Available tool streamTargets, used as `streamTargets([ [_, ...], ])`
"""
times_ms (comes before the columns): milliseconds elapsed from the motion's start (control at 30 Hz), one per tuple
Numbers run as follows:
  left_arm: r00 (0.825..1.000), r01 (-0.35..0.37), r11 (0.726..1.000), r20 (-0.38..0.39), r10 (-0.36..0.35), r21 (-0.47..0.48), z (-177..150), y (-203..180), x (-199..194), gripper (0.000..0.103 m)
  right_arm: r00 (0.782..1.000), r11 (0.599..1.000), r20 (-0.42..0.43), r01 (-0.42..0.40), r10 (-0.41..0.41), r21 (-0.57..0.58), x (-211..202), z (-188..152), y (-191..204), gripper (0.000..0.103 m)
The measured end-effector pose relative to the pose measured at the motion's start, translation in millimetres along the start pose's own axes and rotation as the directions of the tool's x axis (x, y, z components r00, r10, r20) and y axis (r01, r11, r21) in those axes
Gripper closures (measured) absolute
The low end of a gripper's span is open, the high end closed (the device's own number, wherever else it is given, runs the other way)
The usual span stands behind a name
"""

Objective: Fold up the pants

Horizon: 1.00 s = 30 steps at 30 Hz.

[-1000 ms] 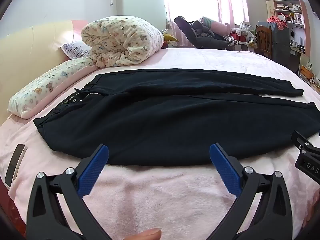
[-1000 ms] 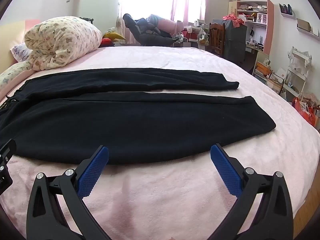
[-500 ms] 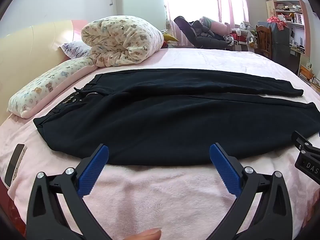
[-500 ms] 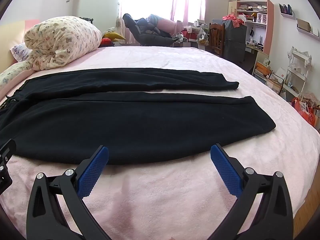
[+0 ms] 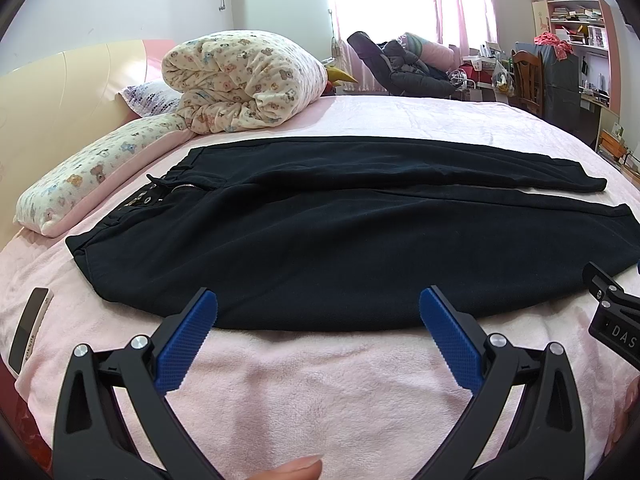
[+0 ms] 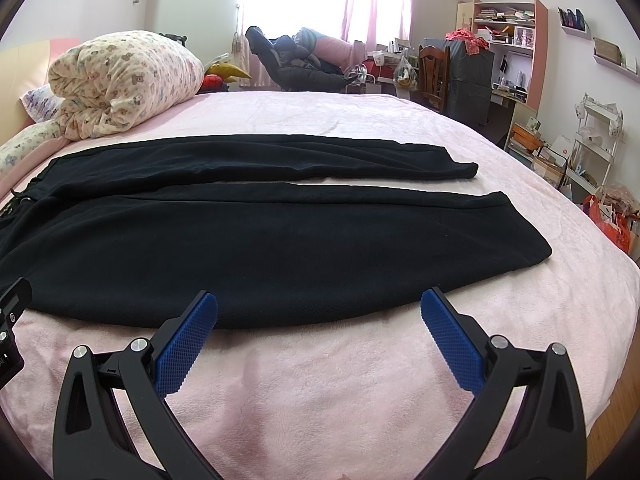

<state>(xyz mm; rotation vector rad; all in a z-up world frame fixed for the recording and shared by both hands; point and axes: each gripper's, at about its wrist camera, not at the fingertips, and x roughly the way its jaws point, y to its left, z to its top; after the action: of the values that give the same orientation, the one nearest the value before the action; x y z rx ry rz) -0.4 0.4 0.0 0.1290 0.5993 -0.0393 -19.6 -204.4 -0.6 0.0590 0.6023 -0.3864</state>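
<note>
black pants (image 5: 340, 240) lie flat on the pink bed (image 5: 320, 380), waistband toward the rolled floral quilt (image 5: 240, 84), both legs stretched away from it side by side with a thin strip of bed between them. the left gripper (image 5: 318, 312) hovers just off the near edge of the pants, its blue fingers (image 5: 186, 340) spread wide and holding nothing. the right gripper (image 6: 319, 312) hovers beside it at the same edge, farther from the quilt, fingers (image 6: 452, 344) likewise spread, empty.
</note>
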Motion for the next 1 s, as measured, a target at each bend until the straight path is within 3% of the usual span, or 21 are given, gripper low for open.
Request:
streamTargets([
  [1000, 1.000, 0.000, 1.000, -0.002, 0.000, 0.000, 0.3, 0.0, 0.5, 0.002, 1.000, 1.000, 0.003, 0.000, 0.000, 0.000, 1.5, -1.8, -1.6, 0.001],
])
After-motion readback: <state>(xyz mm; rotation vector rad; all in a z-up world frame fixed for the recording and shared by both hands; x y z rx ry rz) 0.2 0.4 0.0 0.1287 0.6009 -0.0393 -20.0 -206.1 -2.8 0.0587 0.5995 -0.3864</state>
